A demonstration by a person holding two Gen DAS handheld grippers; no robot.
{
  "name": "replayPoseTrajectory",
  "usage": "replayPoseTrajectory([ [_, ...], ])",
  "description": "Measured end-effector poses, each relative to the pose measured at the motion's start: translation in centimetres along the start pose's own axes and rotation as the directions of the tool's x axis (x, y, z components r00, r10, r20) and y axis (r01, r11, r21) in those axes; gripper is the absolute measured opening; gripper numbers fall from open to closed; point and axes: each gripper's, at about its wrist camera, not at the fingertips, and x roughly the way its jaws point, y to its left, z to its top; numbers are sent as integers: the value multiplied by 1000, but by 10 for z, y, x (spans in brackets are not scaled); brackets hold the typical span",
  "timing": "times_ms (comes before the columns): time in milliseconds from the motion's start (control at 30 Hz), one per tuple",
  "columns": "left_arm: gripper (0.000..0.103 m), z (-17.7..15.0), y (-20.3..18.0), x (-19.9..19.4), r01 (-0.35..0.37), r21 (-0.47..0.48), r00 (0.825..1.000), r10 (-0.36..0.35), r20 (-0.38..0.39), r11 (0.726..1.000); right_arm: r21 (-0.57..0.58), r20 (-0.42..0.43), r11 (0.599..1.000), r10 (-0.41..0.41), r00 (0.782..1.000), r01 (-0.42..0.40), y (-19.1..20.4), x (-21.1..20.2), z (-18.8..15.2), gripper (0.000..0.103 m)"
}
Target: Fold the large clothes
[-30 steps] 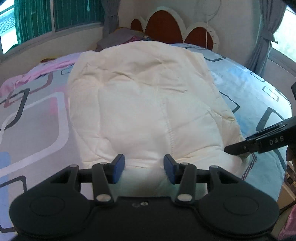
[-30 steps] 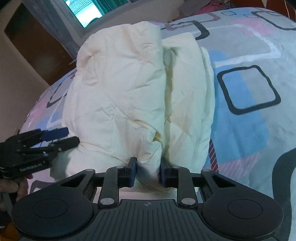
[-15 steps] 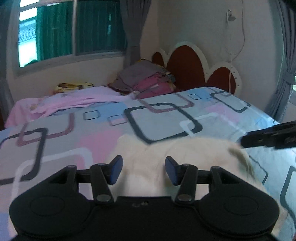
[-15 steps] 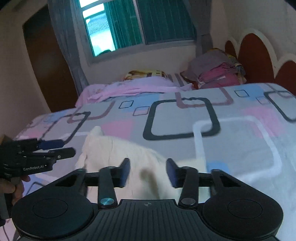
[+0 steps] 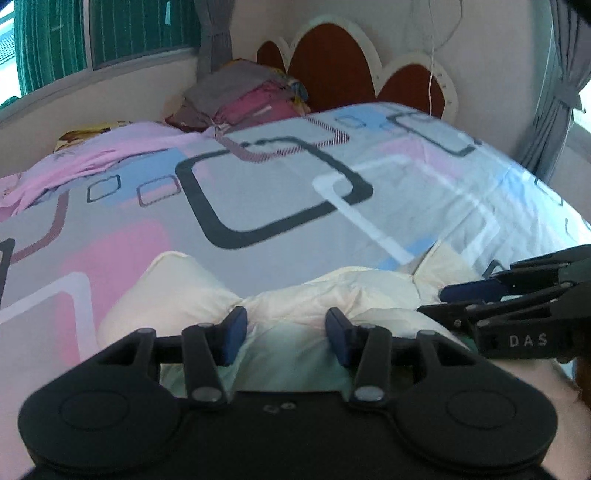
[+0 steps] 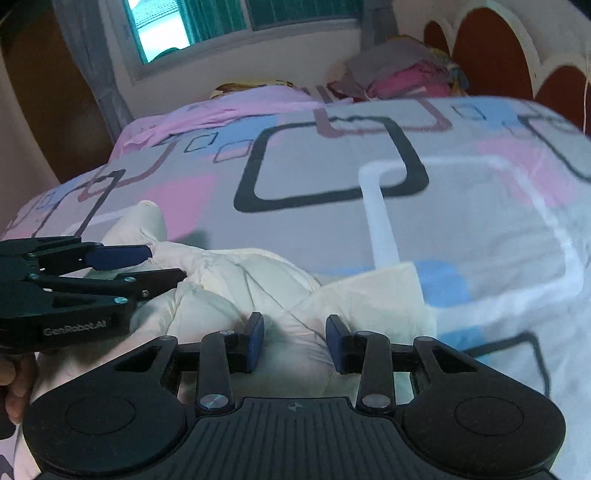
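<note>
Cream quilted fabric, a large padded garment [image 5: 207,295], lies bunched at the near edge of the bed [image 5: 280,206] in the left wrist view, directly ahead of the left gripper [image 5: 283,328]. Its jaws stand wide apart with blue pads on either side of a rumpled ridge of the cloth; nothing is pinched between them. The right gripper [image 5: 454,301] comes in from the right edge of this view, its two fingers slightly parted, their tips over the cream cloth; whether they touch it cannot be told. The bed carries a sheet printed with grey, pink and blue rounded squares. At the head end sits a pile of folded clothes [image 5: 251,99] in grey and pink, against a brown scalloped headboard [image 5: 332,70]. A pink cloth [image 5: 92,158] lies along the far left edge of the bed, under a window with green curtains [image 5: 110,33].

From the right wrist view, the same garment [image 6: 236,280] is heaped at the near edge of the bed [image 6: 480,221], left of centre. The right gripper [image 6: 294,339] hangs over it with jaws well open and gripping nothing. The left gripper [image 6: 162,264] reaches in from the left, jaws parted, its lower finger tip against a fold of the cloth.
</note>
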Motion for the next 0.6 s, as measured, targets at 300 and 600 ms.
replayPoseTrajectory([
  [300, 47, 3, -5, 4, -29, 20, 999, 30, -26, 999, -9, -3, 1000, -12, 1000, 12, 5, -6, -3, 37],
  [600, 61, -14, -19, -91, -31, -4, 996, 32, 88, 1000, -107, 139, 994, 48, 989, -33, 31, -95, -17, 63],
])
